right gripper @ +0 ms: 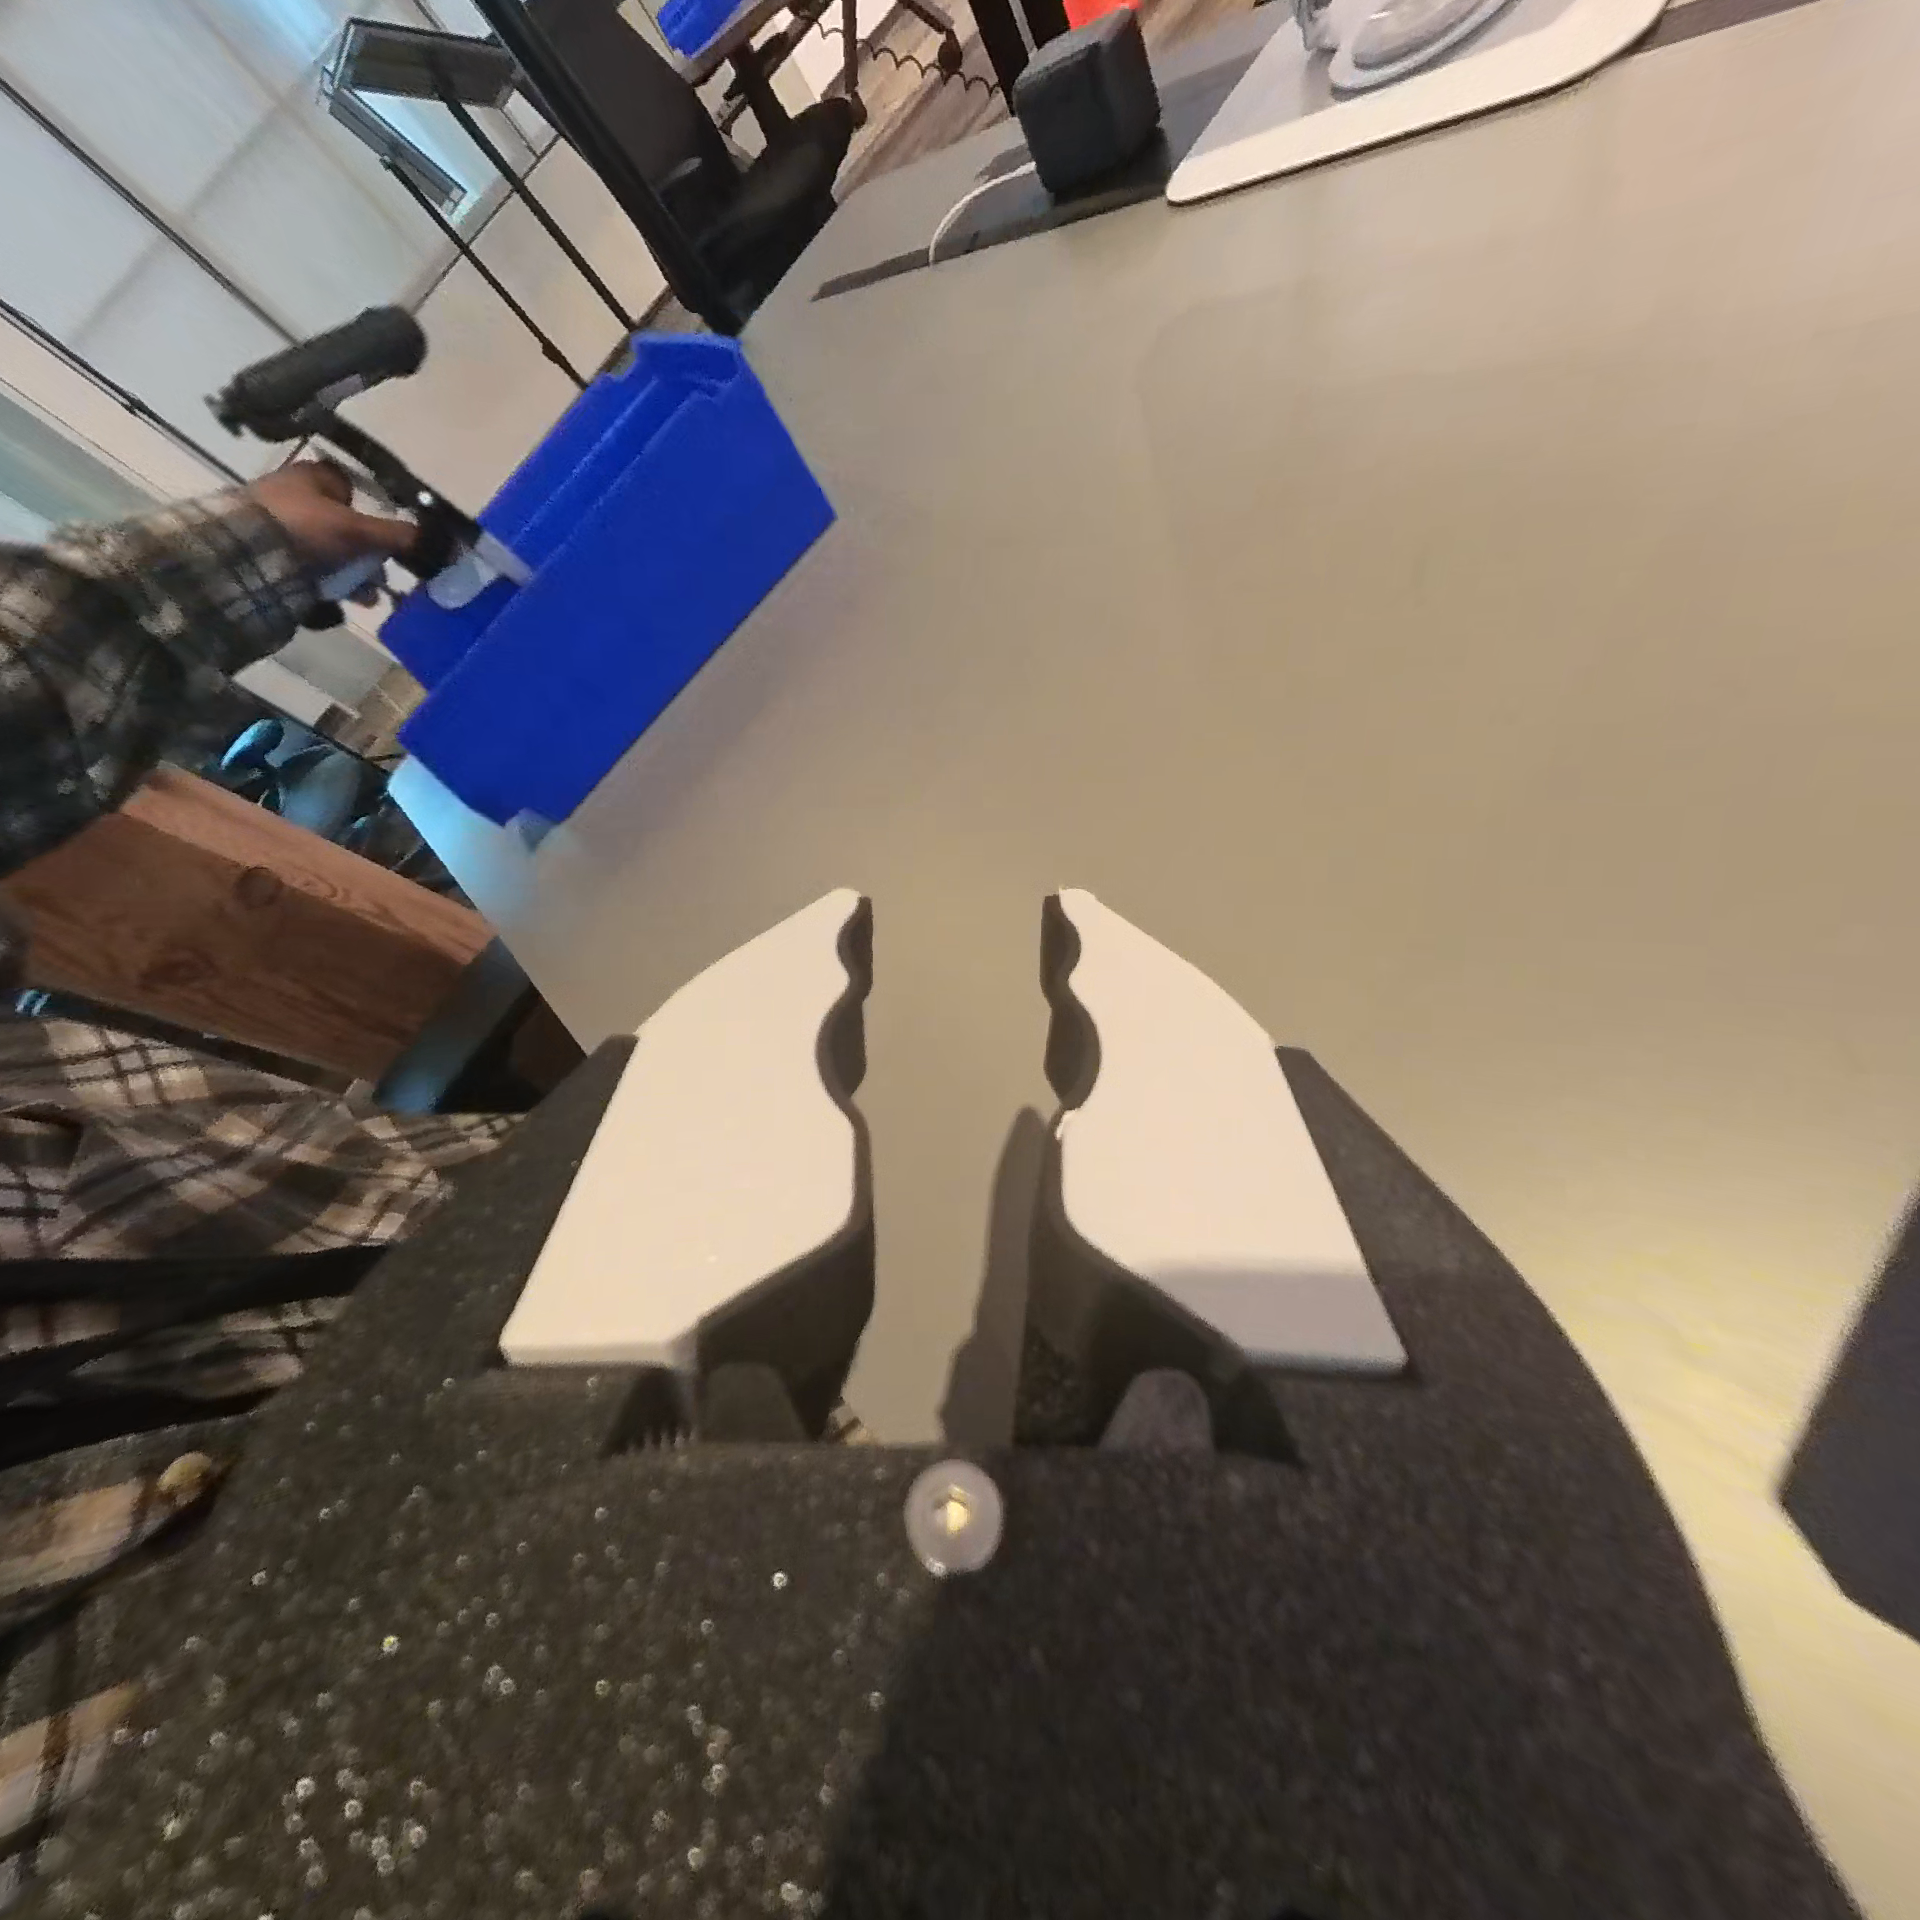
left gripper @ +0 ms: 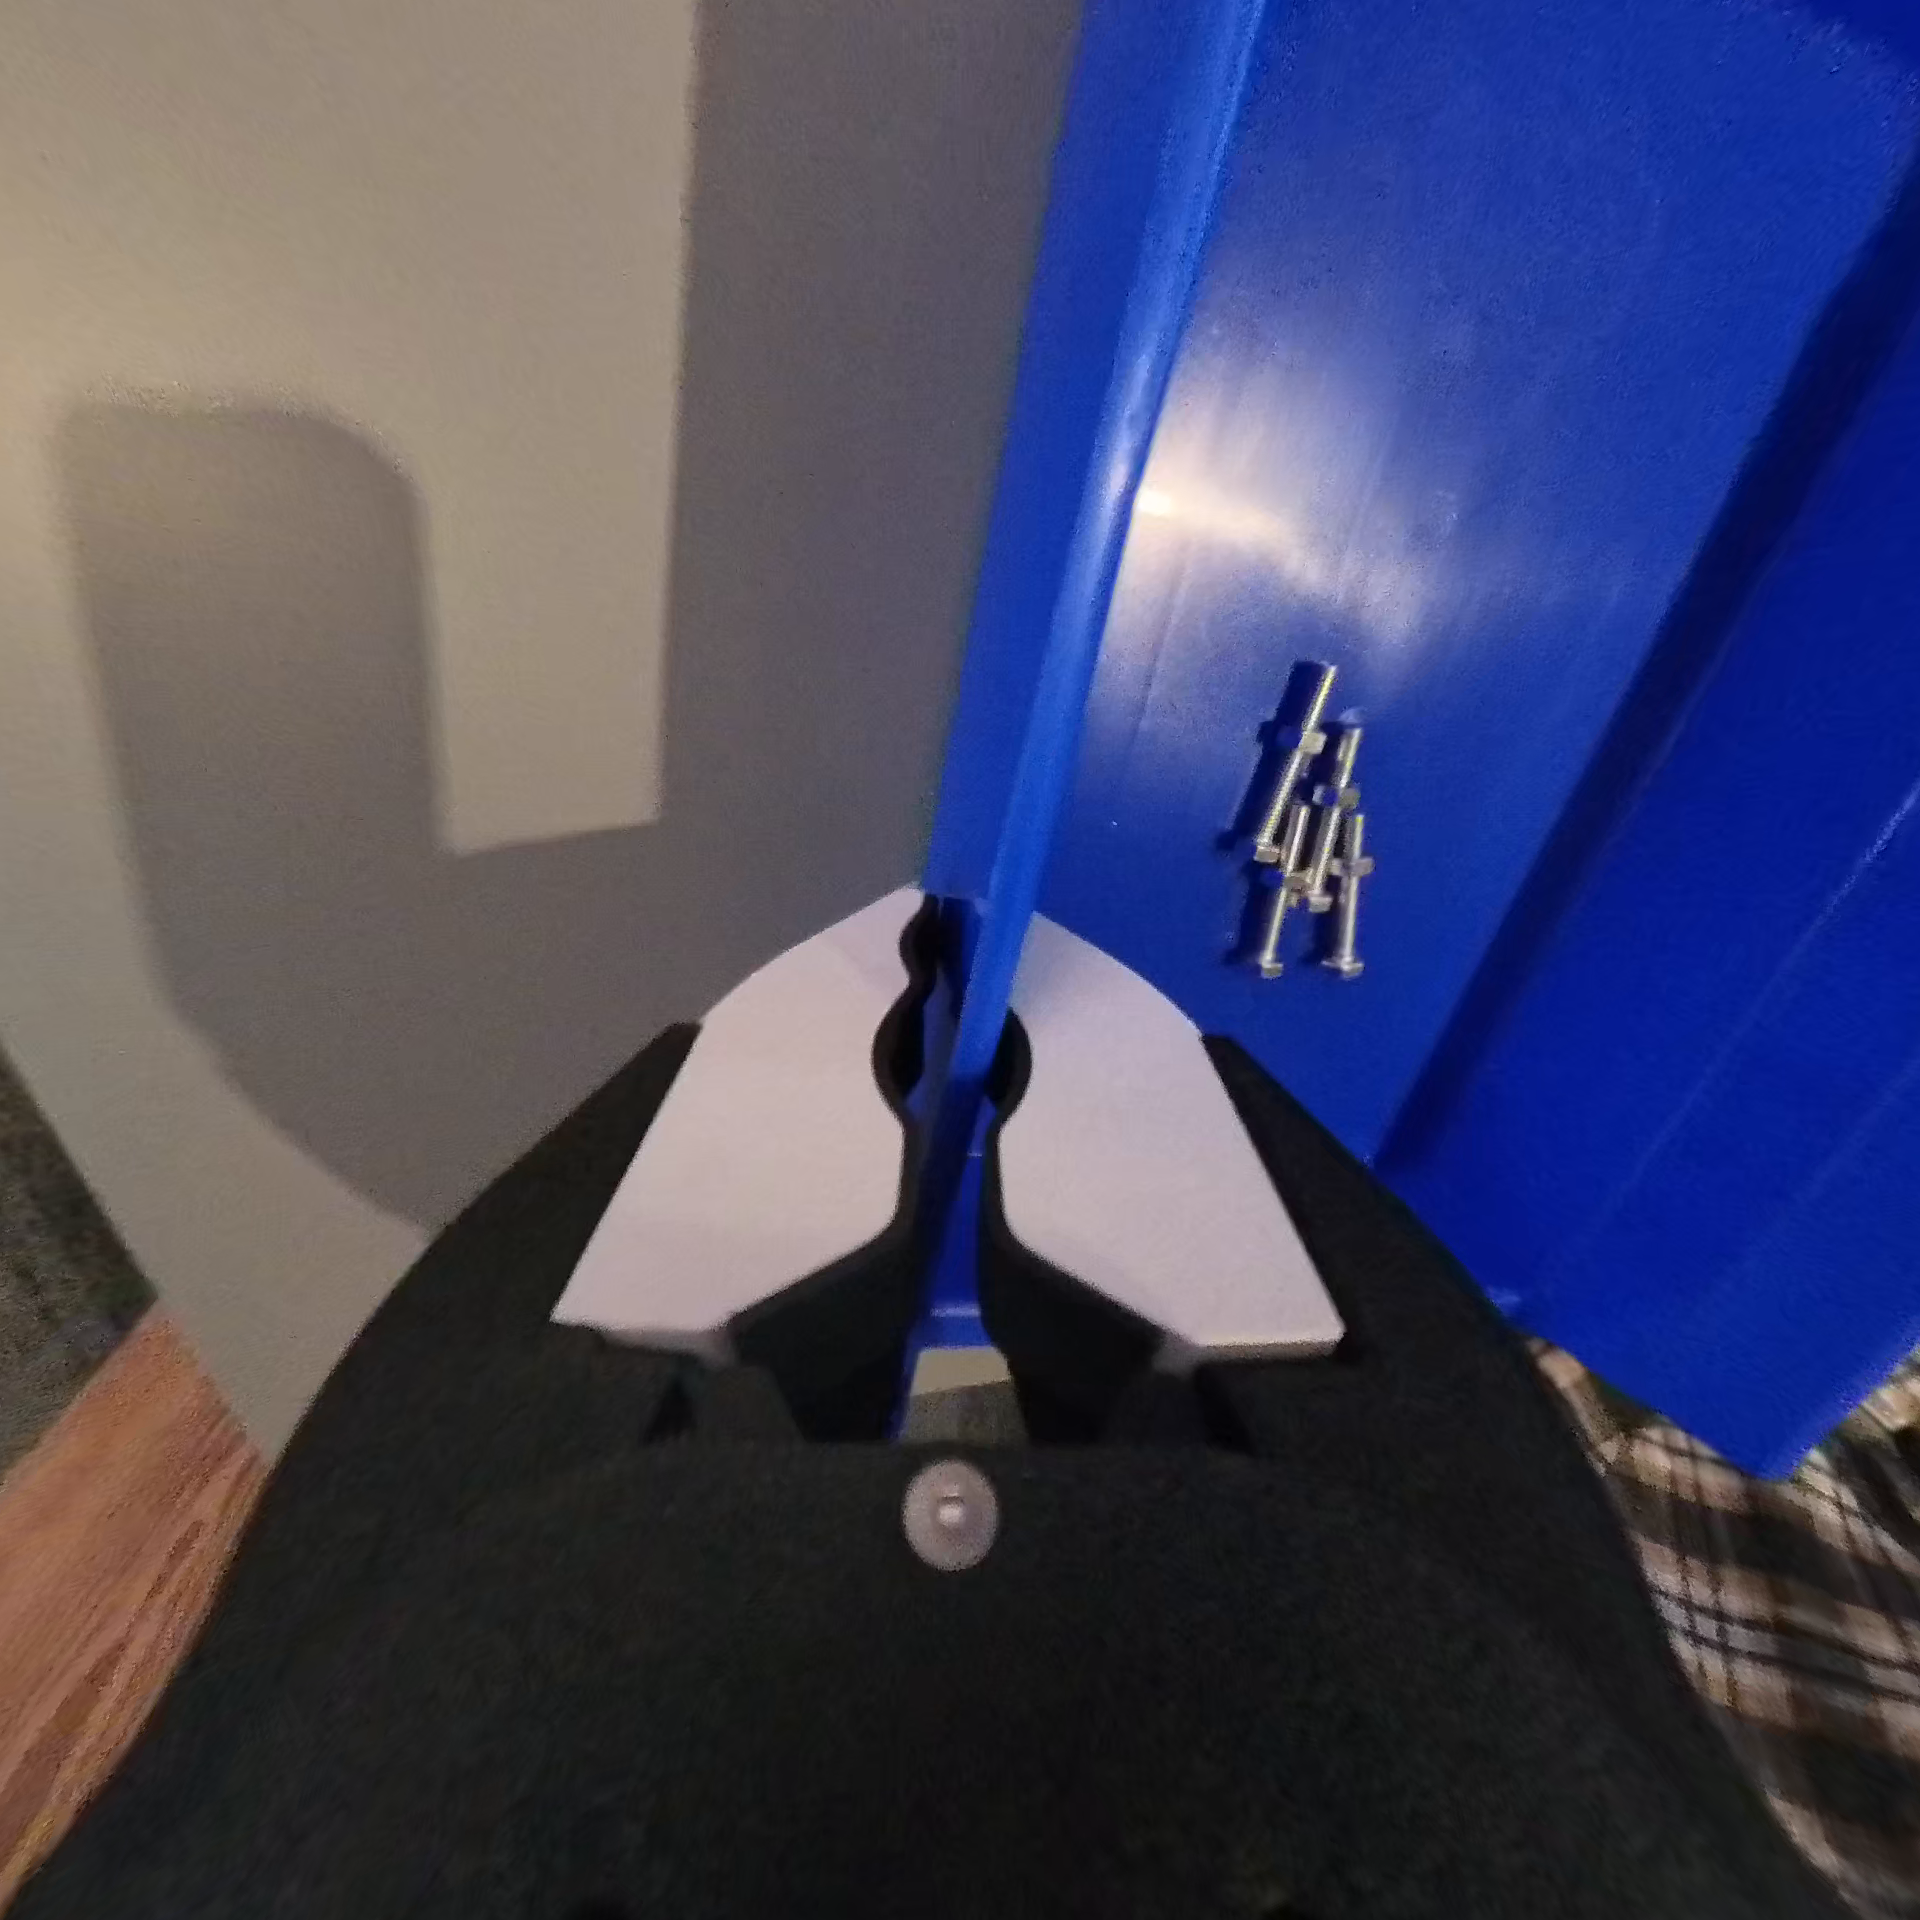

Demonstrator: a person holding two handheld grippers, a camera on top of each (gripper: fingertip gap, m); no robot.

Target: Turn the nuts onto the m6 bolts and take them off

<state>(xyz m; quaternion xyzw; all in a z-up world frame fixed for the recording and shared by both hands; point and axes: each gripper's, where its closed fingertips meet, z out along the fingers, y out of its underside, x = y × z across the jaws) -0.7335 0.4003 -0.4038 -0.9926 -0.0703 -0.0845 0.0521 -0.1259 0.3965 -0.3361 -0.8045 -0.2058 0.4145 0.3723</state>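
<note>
My left gripper (left gripper: 961, 997) is clamped on the blue bin (left gripper: 1455, 520) wall; bolts with nuts (left gripper: 1304, 831) lie heaped inside it. My right gripper (right gripper: 956, 977) hangs over the table (right gripper: 1351, 623), jaws apart, nothing between them.

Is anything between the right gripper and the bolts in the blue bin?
Yes: the blue bin's own side wall faces the open right gripper, hiding the bolts inside; bare table lies between.

No writing can be read on anything.
</note>
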